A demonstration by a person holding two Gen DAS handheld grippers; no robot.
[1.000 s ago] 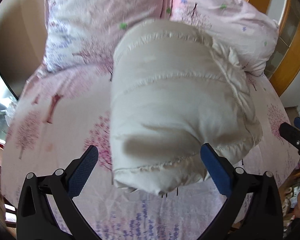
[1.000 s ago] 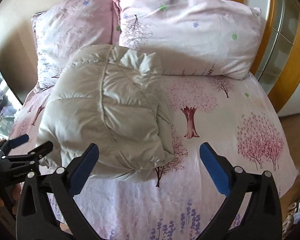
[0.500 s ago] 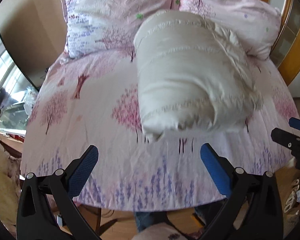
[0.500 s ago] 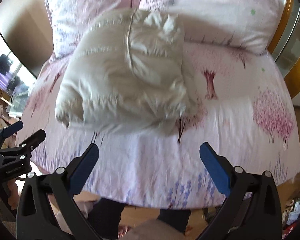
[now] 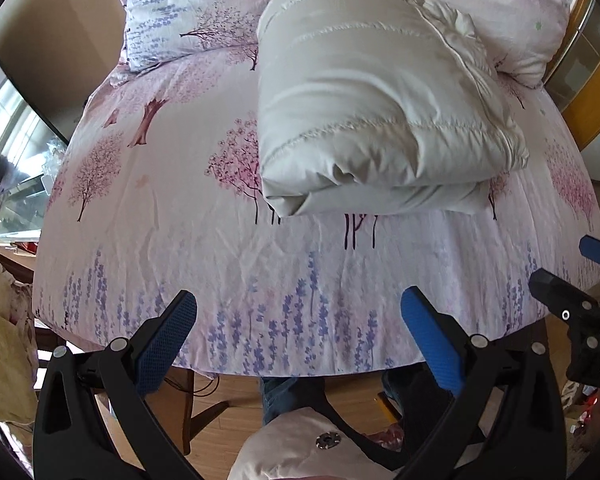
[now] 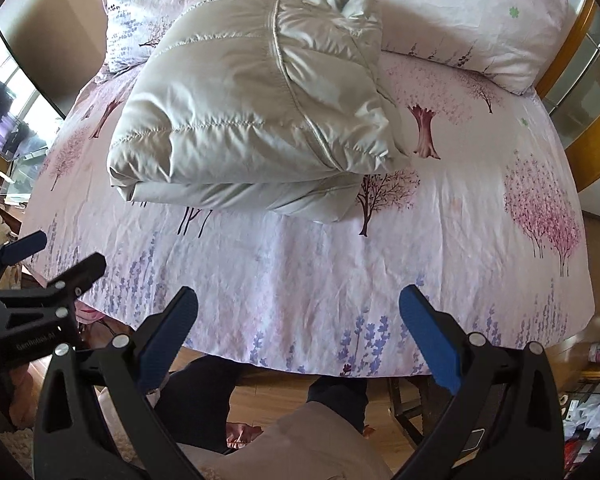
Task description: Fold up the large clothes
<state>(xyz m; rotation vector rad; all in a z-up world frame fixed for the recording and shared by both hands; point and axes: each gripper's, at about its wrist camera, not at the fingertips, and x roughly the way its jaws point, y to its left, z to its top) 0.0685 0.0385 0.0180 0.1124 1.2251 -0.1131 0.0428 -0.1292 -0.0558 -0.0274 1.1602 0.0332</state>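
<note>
A cream quilted down jacket (image 5: 372, 96) lies folded into a thick bundle on the bed; it also shows in the right wrist view (image 6: 252, 100). My left gripper (image 5: 298, 332) is open and empty, held back over the bed's front edge, well short of the jacket. My right gripper (image 6: 298, 332) is open and empty too, at the same distance. Each gripper shows at the edge of the other's view: the right one (image 5: 572, 280), the left one (image 6: 48, 264).
The bed (image 5: 260, 264) has a pink sheet printed with trees and lavender. Two matching pillows (image 6: 460, 12) lie behind the jacket. A wooden frame (image 6: 592, 120) stands at the right. Wooden floor and the person's legs (image 6: 260, 392) are below the bed's edge.
Both grippers have pulled back and up from the folded jacket toward the bed's front edge. The jacket stays put on the bed. Both stay open.
</note>
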